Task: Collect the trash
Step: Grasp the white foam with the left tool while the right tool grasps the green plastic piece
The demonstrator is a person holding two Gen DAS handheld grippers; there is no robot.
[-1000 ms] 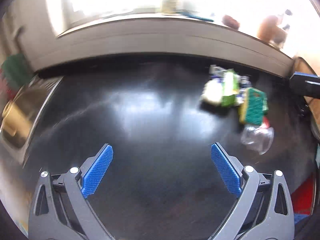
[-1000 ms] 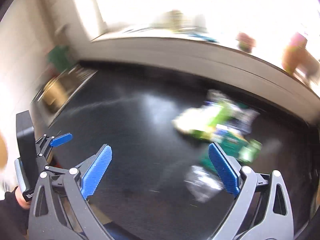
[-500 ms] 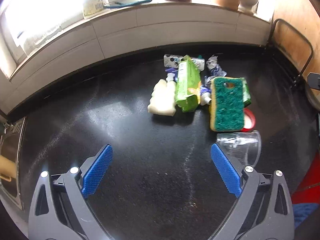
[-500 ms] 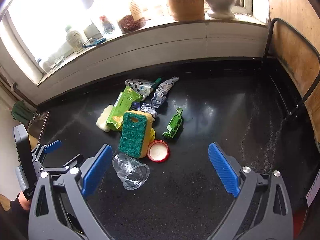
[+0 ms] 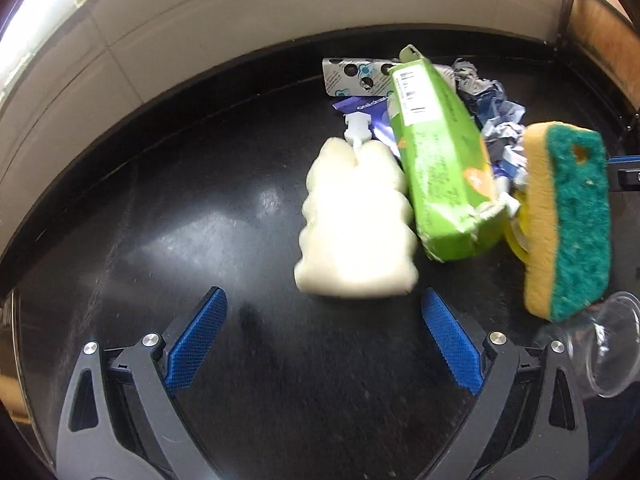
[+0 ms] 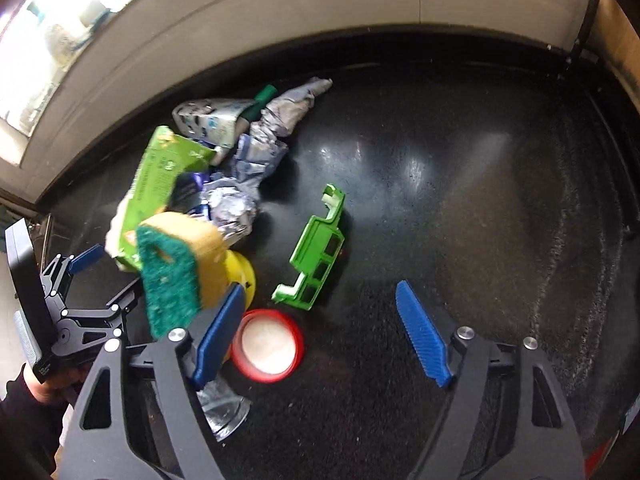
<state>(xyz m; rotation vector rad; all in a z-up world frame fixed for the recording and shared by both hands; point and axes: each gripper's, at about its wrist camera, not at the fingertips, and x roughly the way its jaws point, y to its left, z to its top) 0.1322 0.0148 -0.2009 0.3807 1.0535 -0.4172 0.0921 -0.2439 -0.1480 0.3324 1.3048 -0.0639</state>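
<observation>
A pile of trash lies on the black countertop (image 5: 160, 208). In the left wrist view I see a white foam piece (image 5: 356, 232), a green carton (image 5: 440, 160), a yellow-green sponge (image 5: 568, 220), crumpled foil (image 5: 492, 108), a blister pack (image 5: 356, 76) and a clear plastic cup (image 5: 600, 352). My left gripper (image 5: 324, 344) is open, just short of the foam. In the right wrist view lie a red lid (image 6: 267, 346), a green plastic piece (image 6: 316, 256), the sponge (image 6: 176, 268) and the carton (image 6: 160, 180). My right gripper (image 6: 320, 340) is open, over the lid.
A tiled backsplash (image 5: 280, 12) runs behind the counter under a bright window sill. A wooden panel with a black metal rail (image 5: 576, 8) closes the right side. The left gripper (image 6: 72, 292) shows at the left in the right wrist view.
Both grippers have moved forward and down toward the pile; the trash now looks much larger and closer. Both jaws stay open.
</observation>
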